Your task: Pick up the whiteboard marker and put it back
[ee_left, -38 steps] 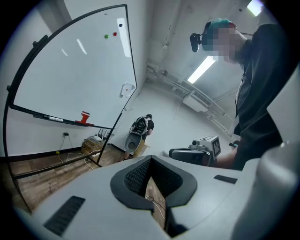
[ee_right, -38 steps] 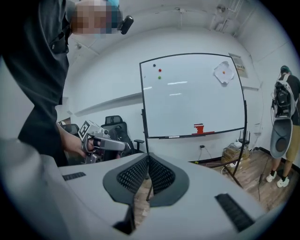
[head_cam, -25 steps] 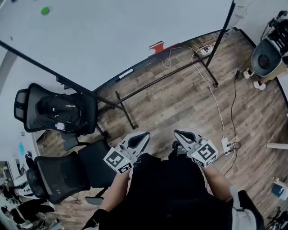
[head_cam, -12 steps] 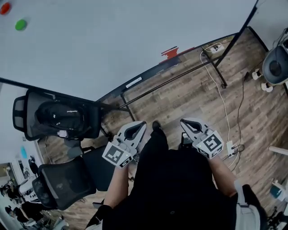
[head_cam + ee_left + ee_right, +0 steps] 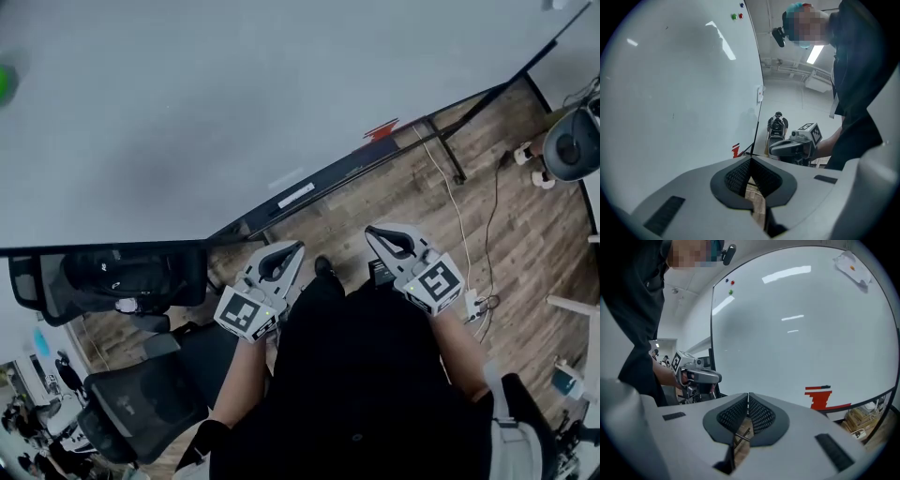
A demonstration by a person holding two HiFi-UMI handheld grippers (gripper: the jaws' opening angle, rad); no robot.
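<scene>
White and slim, what I take for the whiteboard marker lies lengthwise along the board's tray. It sits at twelve o'clock from my left gripper, the nearer one, and ten o'clock from my right gripper. Both pairs of jaws are pressed together, empty.

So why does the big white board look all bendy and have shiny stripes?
Right gripper view: the wide-angle lens bows the whiteboard at its edge, and reflected light leaves bright streaks. Left gripper view: same bend, same glare. Head view: the green dot at the left edge looks smeared.
</scene>
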